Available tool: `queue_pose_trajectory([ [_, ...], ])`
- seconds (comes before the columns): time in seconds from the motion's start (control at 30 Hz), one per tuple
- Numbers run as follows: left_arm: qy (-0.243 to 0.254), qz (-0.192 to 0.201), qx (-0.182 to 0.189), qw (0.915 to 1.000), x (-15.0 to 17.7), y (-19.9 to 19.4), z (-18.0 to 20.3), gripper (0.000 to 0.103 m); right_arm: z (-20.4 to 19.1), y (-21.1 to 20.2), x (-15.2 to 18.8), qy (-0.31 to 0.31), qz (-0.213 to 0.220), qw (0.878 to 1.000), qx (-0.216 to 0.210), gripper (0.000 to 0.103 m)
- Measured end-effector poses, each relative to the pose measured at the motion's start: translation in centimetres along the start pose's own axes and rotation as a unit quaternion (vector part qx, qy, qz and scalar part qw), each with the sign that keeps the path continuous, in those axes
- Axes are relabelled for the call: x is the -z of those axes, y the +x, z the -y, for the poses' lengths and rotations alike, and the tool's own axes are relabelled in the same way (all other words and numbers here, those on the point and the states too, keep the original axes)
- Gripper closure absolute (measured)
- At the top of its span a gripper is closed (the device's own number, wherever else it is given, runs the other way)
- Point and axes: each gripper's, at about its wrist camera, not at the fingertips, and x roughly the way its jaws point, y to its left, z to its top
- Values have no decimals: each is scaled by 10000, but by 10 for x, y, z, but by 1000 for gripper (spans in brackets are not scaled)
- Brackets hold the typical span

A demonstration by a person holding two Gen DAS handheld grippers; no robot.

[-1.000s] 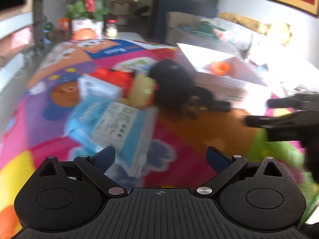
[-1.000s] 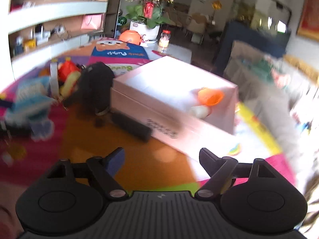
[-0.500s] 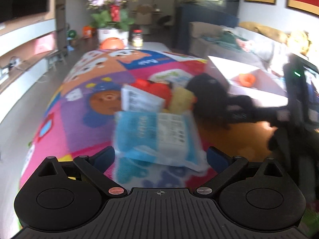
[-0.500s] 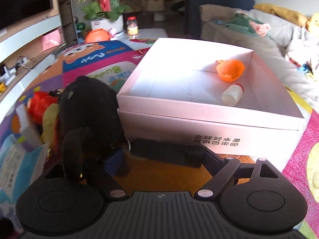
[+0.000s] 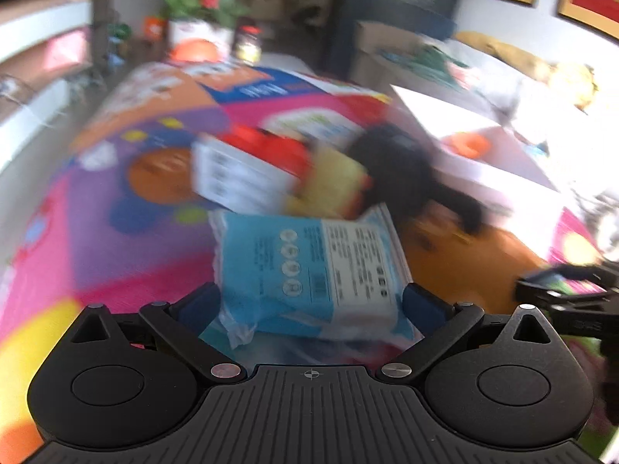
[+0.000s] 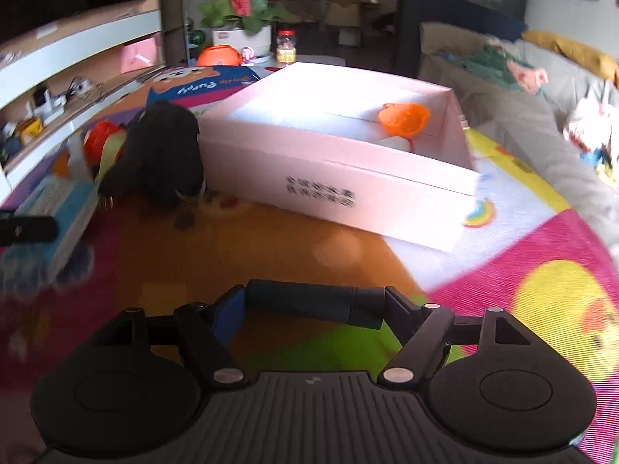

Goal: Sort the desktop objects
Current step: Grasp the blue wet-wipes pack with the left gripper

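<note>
My left gripper (image 5: 309, 301) has its fingers on both sides of a blue wet-wipe pack (image 5: 309, 266), gripping it above the colourful mat. My right gripper (image 6: 313, 305) is shut on a black cylinder (image 6: 309, 303), held crosswise between the fingers above the mat. A white open box (image 6: 348, 170) lies ahead of the right gripper, with an orange cup (image 6: 404, 118) and a small white bottle inside. A black plush toy (image 6: 162, 154) leans against the box's left end. The plush (image 5: 398, 166), a white carton (image 5: 240, 178) and red and yellow items lie behind the pack.
The colourful play mat (image 6: 541, 290) covers the surface. A flower pot (image 6: 240, 11), an orange ball and a jar stand at the far end. A shelf unit (image 6: 58, 77) runs along the left, a sofa (image 6: 522, 89) along the right. The right gripper shows at the left view's right edge (image 5: 561, 297).
My right gripper closed on the black cylinder beside the box and pulled it back from there. My left gripper moved forward and took hold of the blue wipe pack.
</note>
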Motion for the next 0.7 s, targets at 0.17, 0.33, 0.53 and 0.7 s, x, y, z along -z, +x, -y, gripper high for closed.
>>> queue_pose_trajectory([
  [0.17, 830, -372, 1384, 9862, 18, -18, 46, 0, 16, -12, 13, -38, 161, 9998, 133, 17],
  [0.33, 1874, 231, 1293, 9735, 15, -48, 68, 0, 34, -7, 12, 312, 138, 9993, 150, 11],
  [0.53, 2484, 233, 750, 9655, 9, -9, 87, 0, 37, -7, 18, 411, 147, 9990, 137, 8],
  [0.7, 2702, -14, 645, 9607, 15, 24, 102, 1, 34, -16, 23, 192, 171, 9996, 94, 5],
])
